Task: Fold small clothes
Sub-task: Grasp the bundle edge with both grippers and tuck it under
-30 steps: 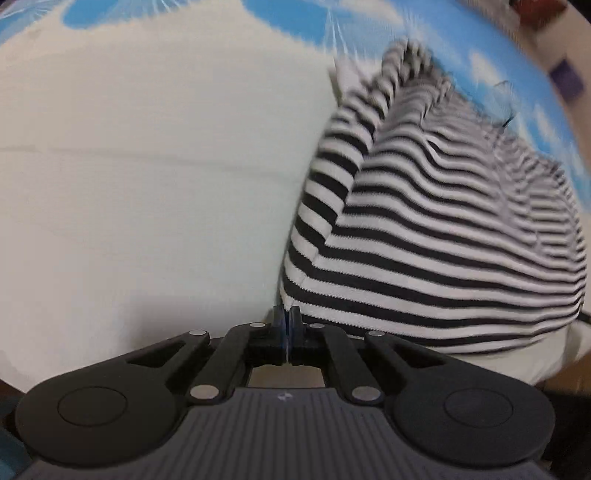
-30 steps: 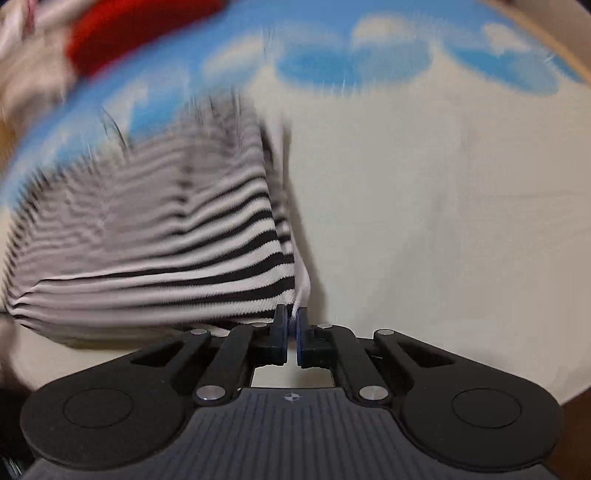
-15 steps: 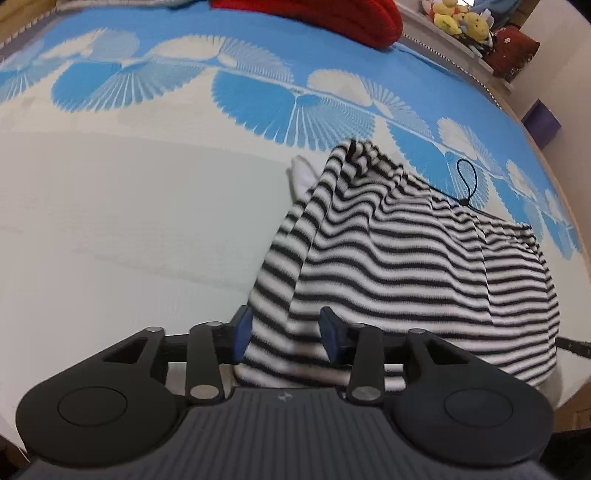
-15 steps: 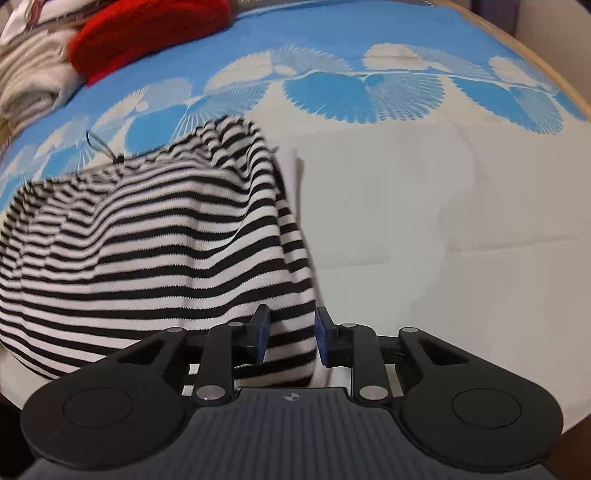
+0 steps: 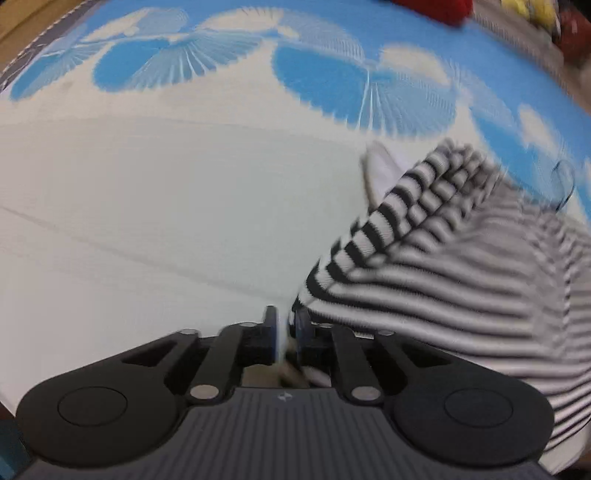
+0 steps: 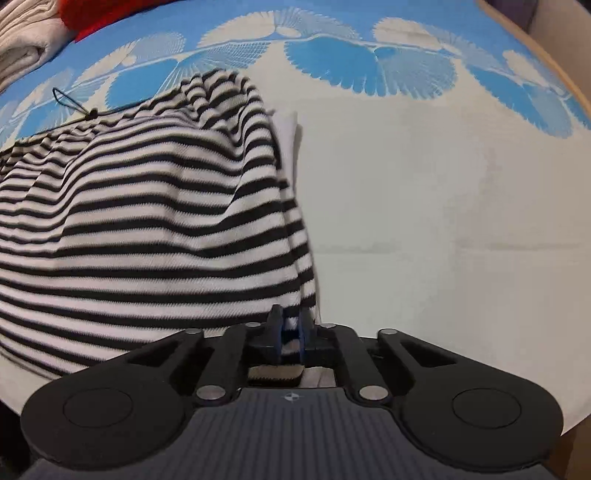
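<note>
A black-and-white striped top (image 6: pixel 147 229) lies bunched on a white sheet with a blue fan pattern (image 6: pixel 424 206). In the right wrist view it fills the left half of the picture; in the left wrist view the top (image 5: pixel 461 280) sits to the right, blurred.

The right gripper (image 6: pixel 290 332) has just been closing its jaws, and striped cloth shows in the narrow gap between the blue pads, at the top's near right edge: it is grasping the top.

The left gripper (image 5: pixel 282 332) has also just been closing. Its jaws stand a little apart at the near left corner of the top; a pale strip shows in the gap, but the blur hides whether that is cloth or sheet, so I cannot tell if it grips.

A thin black cord loop (image 6: pixel 70 105) lies at the top's far edge. A red item (image 6: pixel 103 14) and folded beige cloth (image 6: pixel 26 44) lie beyond it.
</note>
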Demonstrator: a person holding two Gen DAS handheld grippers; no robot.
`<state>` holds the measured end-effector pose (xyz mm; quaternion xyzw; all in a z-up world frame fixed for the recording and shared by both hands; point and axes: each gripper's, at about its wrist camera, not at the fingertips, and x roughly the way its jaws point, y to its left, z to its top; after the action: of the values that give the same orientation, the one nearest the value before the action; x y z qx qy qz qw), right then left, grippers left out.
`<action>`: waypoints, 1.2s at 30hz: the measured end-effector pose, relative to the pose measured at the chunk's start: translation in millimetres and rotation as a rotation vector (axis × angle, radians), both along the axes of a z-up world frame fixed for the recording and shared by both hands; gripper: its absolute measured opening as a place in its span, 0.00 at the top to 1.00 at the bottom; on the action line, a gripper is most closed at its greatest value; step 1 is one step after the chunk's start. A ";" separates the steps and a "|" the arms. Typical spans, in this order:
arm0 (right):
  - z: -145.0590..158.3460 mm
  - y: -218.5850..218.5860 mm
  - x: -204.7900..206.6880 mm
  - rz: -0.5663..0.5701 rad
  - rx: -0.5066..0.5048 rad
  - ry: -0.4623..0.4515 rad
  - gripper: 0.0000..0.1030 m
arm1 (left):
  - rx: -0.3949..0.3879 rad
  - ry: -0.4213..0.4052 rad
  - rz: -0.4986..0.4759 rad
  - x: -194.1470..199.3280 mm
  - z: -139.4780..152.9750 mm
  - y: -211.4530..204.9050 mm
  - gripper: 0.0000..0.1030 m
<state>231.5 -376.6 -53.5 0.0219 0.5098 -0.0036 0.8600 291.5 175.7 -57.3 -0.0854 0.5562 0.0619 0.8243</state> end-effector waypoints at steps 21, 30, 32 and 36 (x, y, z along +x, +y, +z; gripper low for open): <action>5.1 40.9 112.2 0.047 -0.058 -0.271 0.89 | 0.046 -0.226 -0.329 75.9 1.2 -55.2 0.64; 35.9 38.4 115.0 -0.080 -0.100 -0.504 1.00 | 0.049 -0.362 -0.255 92.0 16.9 -49.3 0.96; 21.3 46.9 124.8 -0.051 -0.166 -0.444 1.00 | 0.113 -0.267 -0.285 98.7 -3.1 -59.5 0.92; -17.9 55.1 139.1 -0.011 -0.234 -0.219 0.97 | 0.148 -0.141 -0.316 100.4 -21.2 -67.4 0.81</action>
<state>370.5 -321.5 -71.4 -0.0755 0.4090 -0.0651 0.9071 391.9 108.3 -78.5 0.0598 0.4975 -0.0337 0.8647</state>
